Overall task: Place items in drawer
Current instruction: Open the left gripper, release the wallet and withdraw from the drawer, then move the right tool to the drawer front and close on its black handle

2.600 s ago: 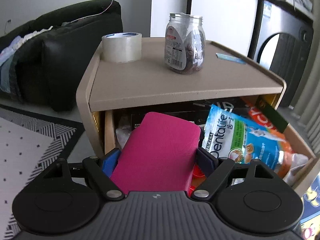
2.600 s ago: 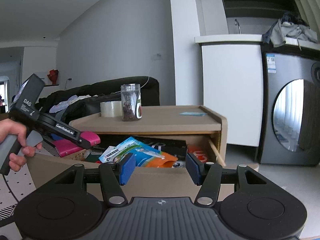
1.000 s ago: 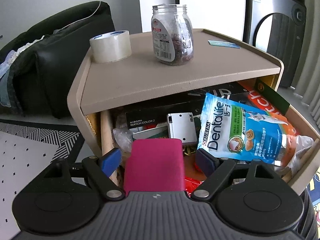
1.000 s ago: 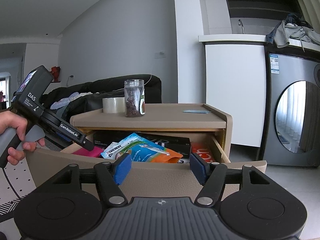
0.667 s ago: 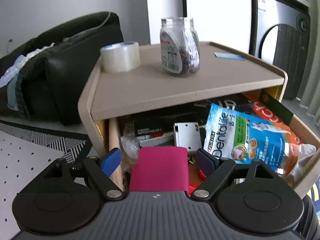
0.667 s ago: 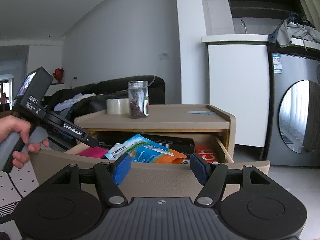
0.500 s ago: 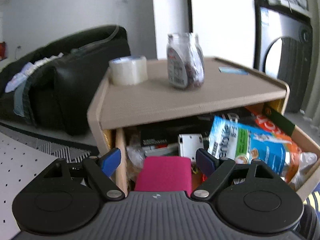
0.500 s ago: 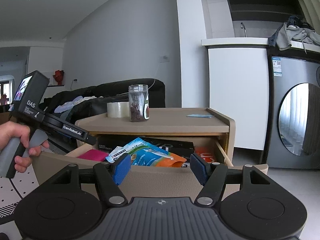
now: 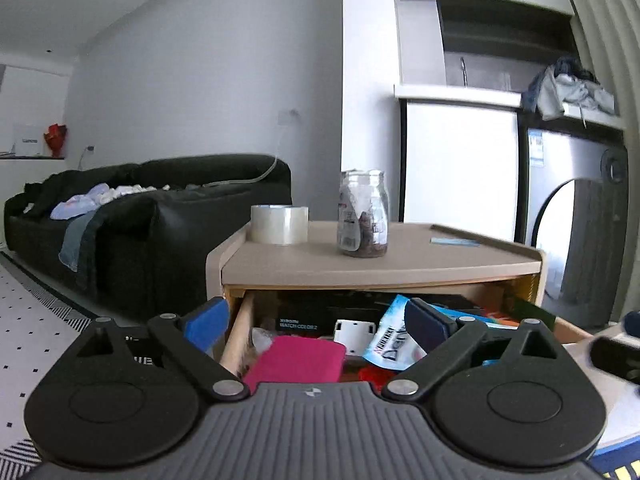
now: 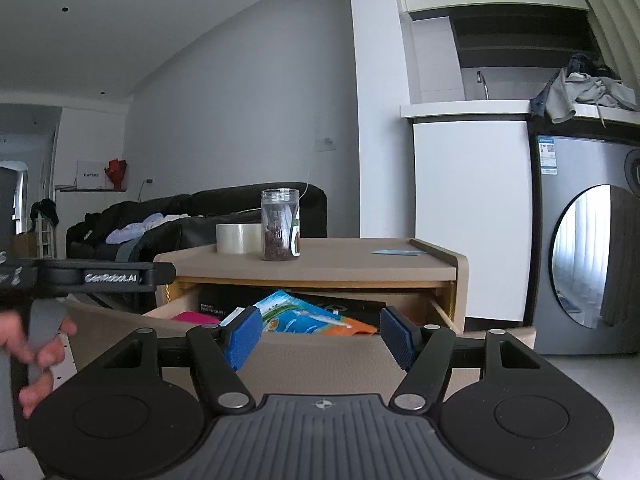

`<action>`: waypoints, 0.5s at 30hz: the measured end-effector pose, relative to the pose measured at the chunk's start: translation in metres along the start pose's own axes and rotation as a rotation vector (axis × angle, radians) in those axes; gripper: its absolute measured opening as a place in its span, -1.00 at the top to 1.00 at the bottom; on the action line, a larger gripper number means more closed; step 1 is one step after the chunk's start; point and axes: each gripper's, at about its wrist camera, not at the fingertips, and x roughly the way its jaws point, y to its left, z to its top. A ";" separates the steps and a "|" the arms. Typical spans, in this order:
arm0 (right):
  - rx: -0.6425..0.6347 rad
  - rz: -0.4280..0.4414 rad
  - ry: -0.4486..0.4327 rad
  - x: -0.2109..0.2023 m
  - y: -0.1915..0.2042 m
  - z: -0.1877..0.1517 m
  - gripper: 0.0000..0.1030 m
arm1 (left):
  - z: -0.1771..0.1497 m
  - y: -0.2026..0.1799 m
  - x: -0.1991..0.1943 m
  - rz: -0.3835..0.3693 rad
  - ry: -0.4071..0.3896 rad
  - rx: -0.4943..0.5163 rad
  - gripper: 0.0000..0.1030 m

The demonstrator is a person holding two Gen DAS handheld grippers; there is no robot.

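Drawer (image 9: 240, 330) stands pulled out under the tabletop (image 9: 400, 258), and the pink case (image 9: 296, 358) now lies inside it at the left front, beside the blue pouch (image 9: 394, 342) and a white box (image 9: 354, 330). Seconds ago the left tool (image 9: 316, 322) clamped that case; now its pads are spread wide with nothing between them, and it has drawn back and tilted up, so the view takes in more of the room and less of the drawer. The right tool (image 10: 322, 334) hangs released as before, empty, just in front of the drawer's front panel (image 10: 320, 352). On the tabletop a tape roll (image 9: 279, 225) and a jar (image 9: 363, 219) stand near each other, well back from the front edge. The drawer's left side rail sits close to the left tool's blue pad (image 9: 206, 322); a sofa (image 9: 120, 216) lies to the left.
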 end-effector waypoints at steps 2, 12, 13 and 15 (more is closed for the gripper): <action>0.009 -0.001 0.003 -0.001 0.001 -0.004 -0.34 | -0.003 -0.003 -0.009 -0.007 -0.017 0.004 -0.89; 0.010 -0.006 0.028 -0.003 0.011 -0.015 -0.34 | -0.012 0.005 -0.048 0.007 -0.083 -0.023 -0.89; 0.010 -0.009 0.031 -0.004 0.012 -0.016 -0.34 | -0.014 0.005 -0.049 0.013 -0.092 -0.028 -0.91; 0.014 -0.011 0.036 -0.006 0.012 -0.019 -0.34 | -0.017 0.006 -0.050 0.023 -0.095 -0.037 -0.93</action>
